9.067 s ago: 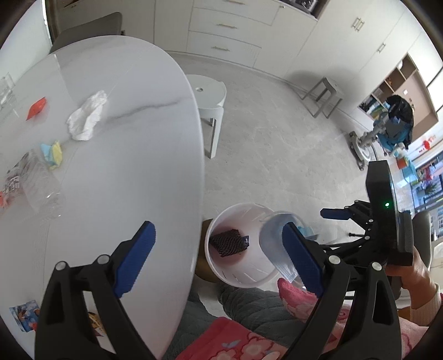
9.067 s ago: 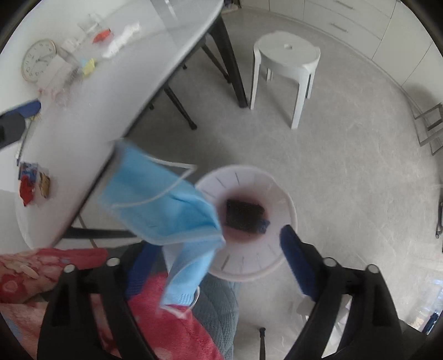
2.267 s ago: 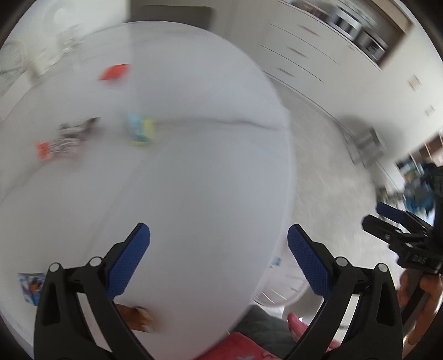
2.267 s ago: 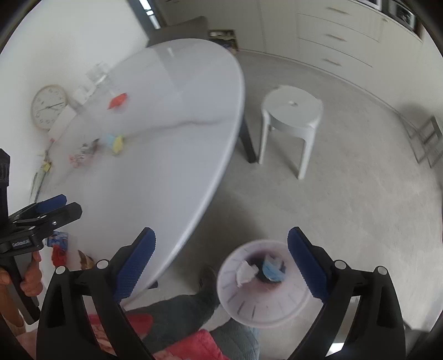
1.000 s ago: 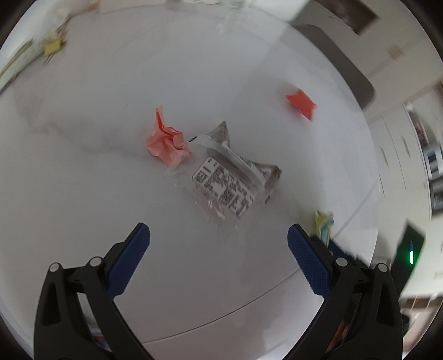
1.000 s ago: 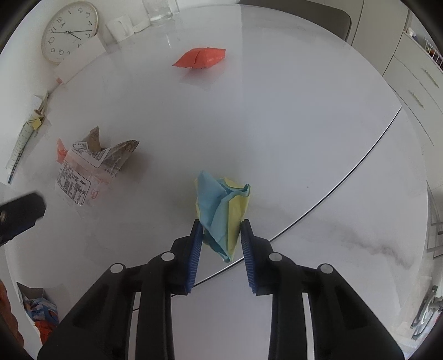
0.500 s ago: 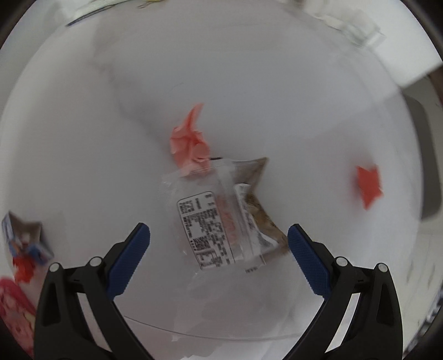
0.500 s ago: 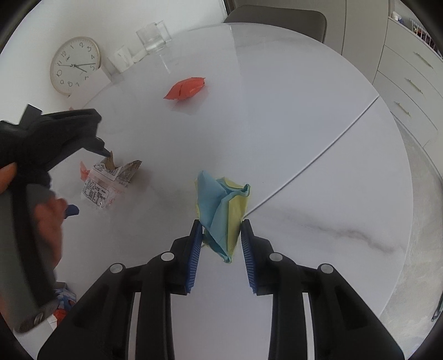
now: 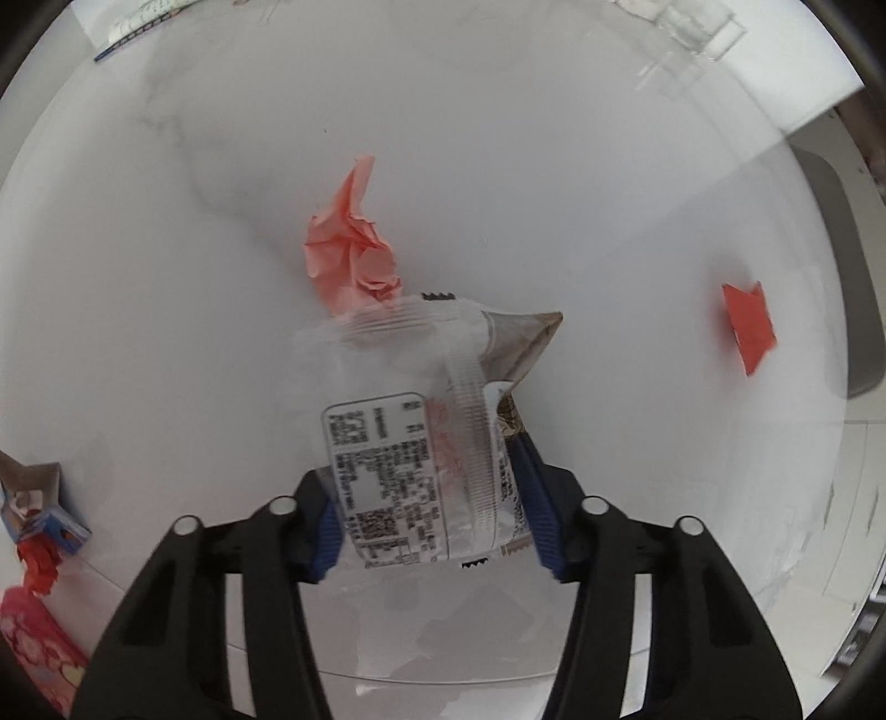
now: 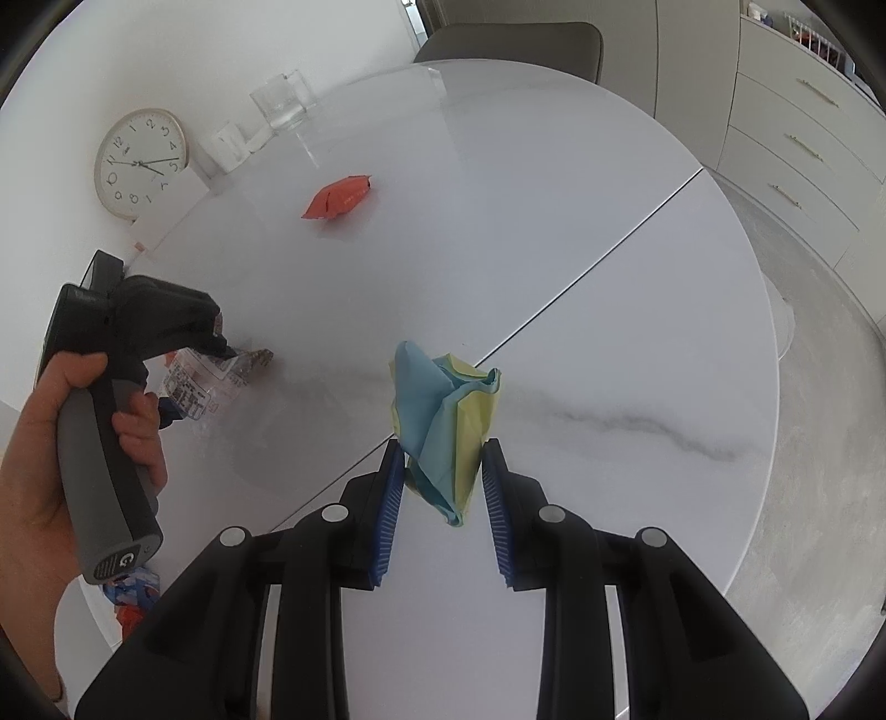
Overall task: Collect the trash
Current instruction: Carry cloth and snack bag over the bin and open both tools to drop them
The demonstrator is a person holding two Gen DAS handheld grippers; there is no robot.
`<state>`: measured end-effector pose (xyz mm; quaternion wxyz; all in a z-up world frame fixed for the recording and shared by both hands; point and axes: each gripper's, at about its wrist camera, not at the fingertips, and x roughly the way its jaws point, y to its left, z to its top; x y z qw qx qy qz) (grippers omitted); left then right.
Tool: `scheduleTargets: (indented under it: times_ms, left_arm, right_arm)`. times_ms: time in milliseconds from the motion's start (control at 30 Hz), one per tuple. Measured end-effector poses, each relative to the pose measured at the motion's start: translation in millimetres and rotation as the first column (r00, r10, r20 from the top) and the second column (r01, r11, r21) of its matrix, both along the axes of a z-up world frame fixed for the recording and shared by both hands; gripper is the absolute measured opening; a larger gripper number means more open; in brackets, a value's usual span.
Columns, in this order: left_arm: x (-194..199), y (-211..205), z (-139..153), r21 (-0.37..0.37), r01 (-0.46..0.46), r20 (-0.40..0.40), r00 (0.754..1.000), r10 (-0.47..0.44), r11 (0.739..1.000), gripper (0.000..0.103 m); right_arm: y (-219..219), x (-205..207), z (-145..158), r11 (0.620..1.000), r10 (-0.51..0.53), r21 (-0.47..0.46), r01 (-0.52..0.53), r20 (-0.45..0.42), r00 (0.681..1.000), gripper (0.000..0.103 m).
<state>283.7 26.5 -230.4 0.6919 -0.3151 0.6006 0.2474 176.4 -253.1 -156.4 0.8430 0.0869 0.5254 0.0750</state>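
My left gripper (image 9: 432, 515) clamps clear printed plastic wrapper (image 9: 421, 443); right gripper (image 10: 443, 493) pinches crumpled blue-yellow paper (image 10: 443, 421) above white marble table (image 10: 609, 288).

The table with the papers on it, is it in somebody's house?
Probably yes, a dining spot beside a kitchen. The white marble table has a padded chair pushed in, drawer cabinets line the wall, and a wall clock and drinking glasses sit at the far edge.
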Motion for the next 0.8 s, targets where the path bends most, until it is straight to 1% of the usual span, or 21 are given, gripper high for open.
scheduleTargets:
  times_ms: [100,167,233,267,333,400,433,467,500,533,567,600,633,667,700,733,767,800]
  left_arm:
    - [-12.7,0.3,4.5,0.006,0.048,0.026,0.999,-0.048,0.999,0.048]
    - [-23.5,-1.6,9.2,0.006,0.101,0.045,0.994,-0.101,0.995,0.047]
    - [-34.7,-9.3,18.2,0.025,0.192,0.067,0.979,-0.194,0.981,0.047]
    - [-39.5,-14.8,23.3,0.033,0.242,0.078,0.967,-0.244,0.970,0.047]
    - [-53.7,-29.9,37.1,0.057,0.358,0.106,0.926,-0.362,0.932,0.047]
    - [-75.5,-47.4,52.8,0.081,0.476,0.128,0.866,-0.483,0.876,0.047]
    - [-82.8,-53.6,57.2,0.086,0.514,0.135,0.843,-0.521,0.854,0.047]
    - [-91.4,-63.5,63.0,0.095,0.558,0.145,0.812,-0.566,0.824,0.047]
    - [-104.4,-79.1,70.4,0.108,0.621,0.154,0.761,-0.630,0.776,0.047]
    - [-113.4,-91.2,75.4,0.115,0.670,0.159,0.717,-0.679,0.734,0.047]
    - [-128.0,-110.0,81.7,0.125,0.734,0.167,0.648,-0.743,0.668,0.047]
    - [-125.7,-127.4,88.2,0.134,0.773,0.175,0.598,-0.783,0.620,0.047]
    - [-137.9,-143.2,92.3,0.143,0.814,0.182,0.537,-0.824,0.562,0.047]
    - [-145.1,-154.1,94.4,0.145,0.841,0.187,0.493,-0.849,0.521,0.047]
    - [-159.0,-171.0,97.4,0.137,0.879,0.200,0.427,-0.882,0.456,0.047]
    - [-170.0,-185.5,98.8,0.119,0.905,0.214,0.377,-0.901,0.408,0.047]
    - [-177.8,-195.5,99.3,0.106,0.921,0.223,0.345,-0.912,0.375,0.047]
    - [-190.7,-211.9,99.6,0.093,0.943,0.228,0.293,-0.929,0.320,0.047]
  right_arm:
    - [-3.7,-7.6,6.6,1.000,-0.004,0.007,0.004,0.015,1.000,0.030]
    - [-7.3,-15.6,11.6,1.000,-0.006,0.015,0.006,0.025,1.000,0.030]
    - [-11.2,-25.1,17.1,1.000,-0.005,0.012,0.005,0.037,0.999,0.030]
    - [-14.4,-32.2,20.6,1.000,-0.004,0.007,0.004,0.044,0.999,0.030]
    - [-20.8,-46.1,26.4,1.000,-0.006,-0.001,0.006,0.054,0.999,0.030]
    - [-32.6,-67.4,33.5,1.000,-0.010,-0.014,0.011,0.062,0.998,0.030]
    - [-36.3,-73.8,35.3,1.000,-0.013,-0.019,0.014,0.064,0.998,0.030]
    - [-43.7,-85.8,38.6,0.999,-0.021,-0.028,0.023,0.068,0.997,0.030]
    - [-52.1,-98.4,41.5,0.999,-0.032,-0.031,0.034,0.069,0.997,0.030]
    - [-58.4,-107.0,43.3,0.999,-0.040,-0.034,0.043,0.068,0.997,0.030]
    - [-68.2,-120.6,45.3,0.997,-0.057,-0.040,0.060,0.066,0.996,0.030]
    - [-78.0,-134.1,46.6,0.996,-0.074,-0.045,0.077,0.065,0.995,0.030]
    - [-85.0,-144.0,46.6,0.995,-0.086,-0.048,0.089,0.062,0.994,0.030]
    - [-96.1,-159.6,46.8,0.992,-0.107,-0.054,0.110,0.056,0.993,0.030]
    - [-105.0,-172.1,46.4,0.990,-0.126,-0.060,0.129,0.052,0.991,0.030]
    - [-113.4,-183.9,45.4,0.987,-0.144,-0.066,0.147,0.046,0.989,0.030]
    - [-124.3,-198.8,43.4,0.983,-0.168,-0.073,0.170,0.037,0.985,0.030]
    - [-136.4,-215.8,40.6,0.976,-0.199,-0.079,0.201,0.029,0.980,0.030]
